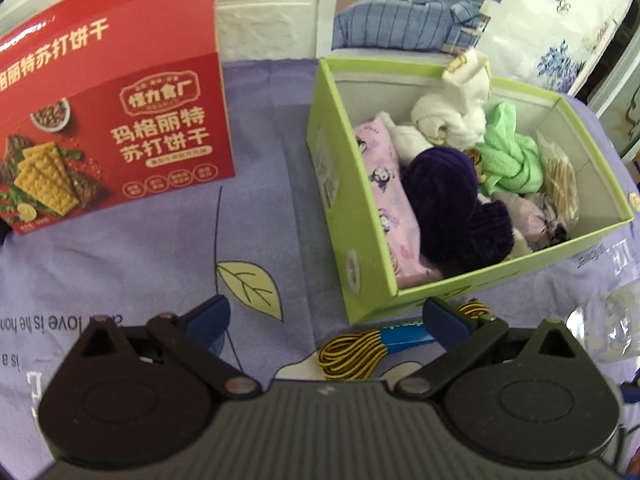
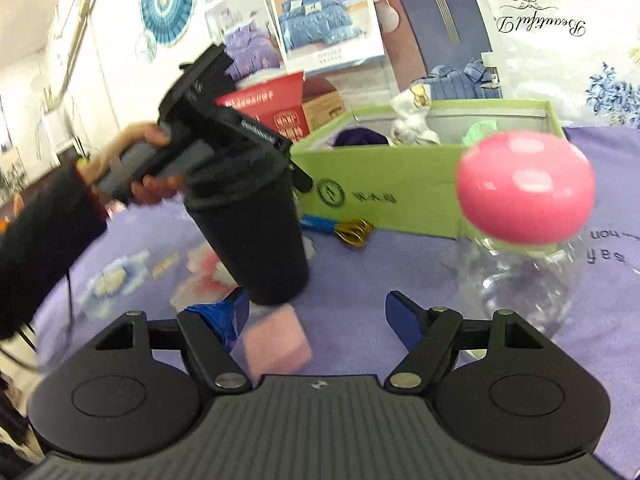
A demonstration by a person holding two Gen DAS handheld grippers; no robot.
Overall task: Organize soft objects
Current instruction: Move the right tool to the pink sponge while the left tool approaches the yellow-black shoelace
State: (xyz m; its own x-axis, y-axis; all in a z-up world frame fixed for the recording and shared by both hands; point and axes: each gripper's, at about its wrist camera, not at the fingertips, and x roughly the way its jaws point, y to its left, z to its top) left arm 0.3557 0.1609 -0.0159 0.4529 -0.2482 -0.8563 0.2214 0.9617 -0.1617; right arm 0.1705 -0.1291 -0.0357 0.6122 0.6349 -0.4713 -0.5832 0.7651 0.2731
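Between the spread fingers of the left gripper (image 1: 326, 320), nothing gripped, striped cord bundle (image 1: 356, 354) just below, green box (image 1: 352, 208) beyond

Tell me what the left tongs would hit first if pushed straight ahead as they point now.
Probably the yellow-black cord bundle lying between the open left tongs, with the green box just beyond it; depth is hard to judge.

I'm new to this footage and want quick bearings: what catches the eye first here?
The lime green box on the purple bedsheet, crammed with soft things, among them a dark purple plush and a green cloth. A red cracker box stands left of it; in the right wrist view a pink lid on a clear jar looms near.
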